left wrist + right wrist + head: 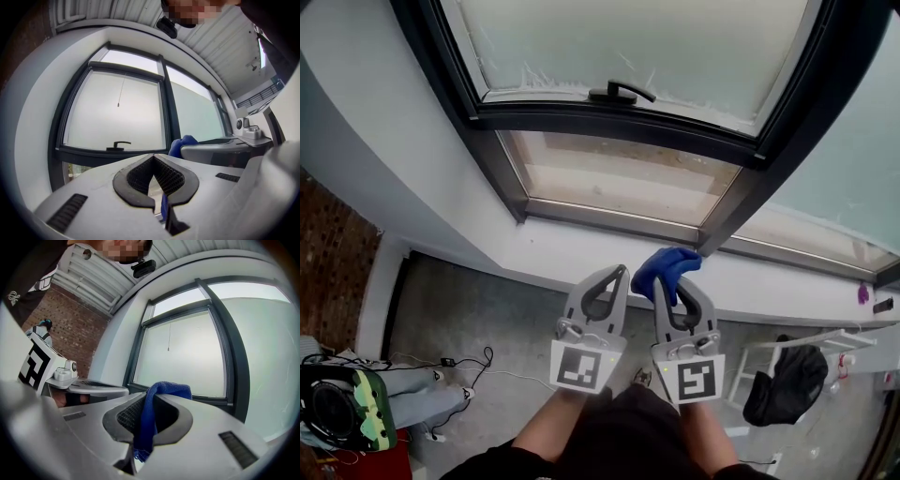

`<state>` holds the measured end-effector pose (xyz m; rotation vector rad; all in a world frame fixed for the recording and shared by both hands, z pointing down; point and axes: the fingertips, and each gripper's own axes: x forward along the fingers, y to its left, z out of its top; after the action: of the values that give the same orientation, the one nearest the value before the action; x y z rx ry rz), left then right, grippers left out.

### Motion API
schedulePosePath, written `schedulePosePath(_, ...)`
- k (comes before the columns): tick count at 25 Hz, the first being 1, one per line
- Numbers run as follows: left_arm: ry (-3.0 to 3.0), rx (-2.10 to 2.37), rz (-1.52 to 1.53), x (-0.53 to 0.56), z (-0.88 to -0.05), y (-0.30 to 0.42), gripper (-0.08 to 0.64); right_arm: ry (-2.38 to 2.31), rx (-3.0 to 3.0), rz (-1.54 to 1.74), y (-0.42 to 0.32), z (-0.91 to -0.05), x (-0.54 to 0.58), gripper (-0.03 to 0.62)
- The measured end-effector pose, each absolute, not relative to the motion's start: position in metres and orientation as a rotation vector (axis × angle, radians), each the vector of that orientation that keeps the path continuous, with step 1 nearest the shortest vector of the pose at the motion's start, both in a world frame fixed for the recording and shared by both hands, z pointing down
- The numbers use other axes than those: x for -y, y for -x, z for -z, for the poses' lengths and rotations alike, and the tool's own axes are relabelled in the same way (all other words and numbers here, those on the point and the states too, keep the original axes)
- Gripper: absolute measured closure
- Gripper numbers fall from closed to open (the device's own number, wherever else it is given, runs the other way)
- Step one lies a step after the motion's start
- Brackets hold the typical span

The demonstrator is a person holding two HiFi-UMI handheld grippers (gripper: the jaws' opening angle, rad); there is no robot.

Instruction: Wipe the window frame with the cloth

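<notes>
- Two grippers are in front of you, side by side: your right gripper (pixel 664 286) is clamped on the blue cloth (pixel 671 264), and your left gripper (pixel 620 274) has its jaws closed together with nothing between them.
- The cloth sticks out of the jaw tips, near the dark window frame (pixel 619 122) — I judge it does not touch it yet.
- Wiping seems not begun; this is the approach step.
- Next, bring the cloth onto the frame bar — press lightly, and pass around the handle (pixel 622 92).

Left gripper (pixel 153 156) jaws meet at their tips — beyond, dark window frame (pixel 166 112), handle (pixel 119 145), blue cloth (pixel 183 143).
</notes>
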<state>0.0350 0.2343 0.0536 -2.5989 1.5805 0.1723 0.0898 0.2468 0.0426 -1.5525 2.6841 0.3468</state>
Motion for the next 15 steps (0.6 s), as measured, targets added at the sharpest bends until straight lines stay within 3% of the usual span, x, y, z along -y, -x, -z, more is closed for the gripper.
schedulePosePath(6, 2.599, -1.586, -0.201, -0.24, -0.055, -0.054, 0.557, 1.553, -2.677, -0.364, -0.102, -0.045, -0.252, 0.563)
schedulePosePath(10, 2.563, -1.474, -0.018, -0.243, -0.062, -0.067, 0.557, 1.556, -2.695, -0.374, -0.105, -0.048, -0.253, 0.563)
schedulePosePath(15, 2.621, -1.547, -0.148, -0.243, -0.062, -0.066, 0.557, 1.544, -2.699, -0.391, -0.104, -0.048, -0.254, 0.563)
